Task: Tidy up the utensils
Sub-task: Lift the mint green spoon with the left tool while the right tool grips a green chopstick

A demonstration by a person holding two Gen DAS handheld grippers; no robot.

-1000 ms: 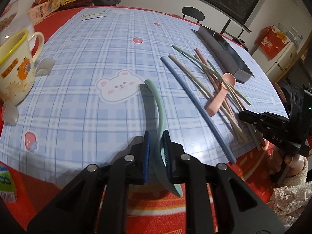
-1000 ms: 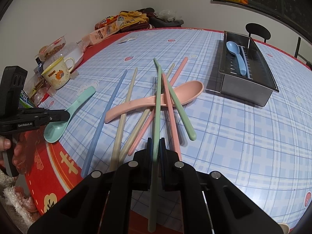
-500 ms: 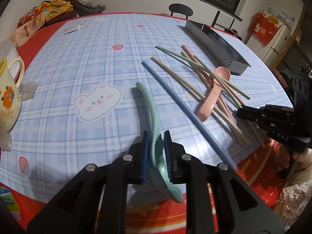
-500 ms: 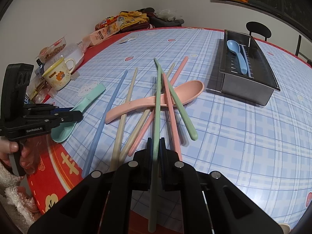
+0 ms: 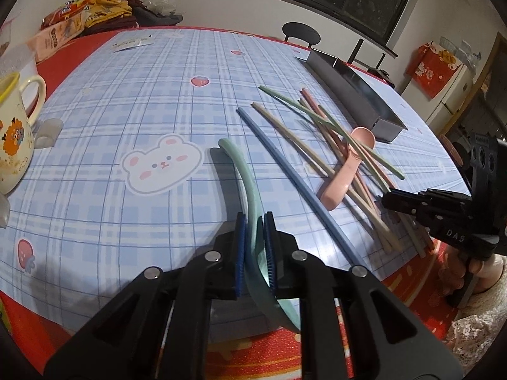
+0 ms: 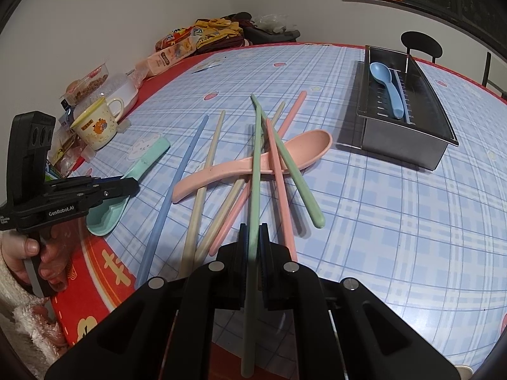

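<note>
We had left gripper (image 5: 254, 237) pinching mint spoon (image 5: 250, 196) | right gripper (image 6: 252, 240) pinching green chopstick (image 6: 255, 171) | blue spoon (image 6: 387, 87) in tray (image 6: 402, 148), rest loose

The left gripper (image 6: 134, 186) has "GenRobot.AI" in white letters on its black side, and the right gripper (image 5: 385, 201) has the white letters "DAS" on its black side; other print is too small or blurry to read.
</note>
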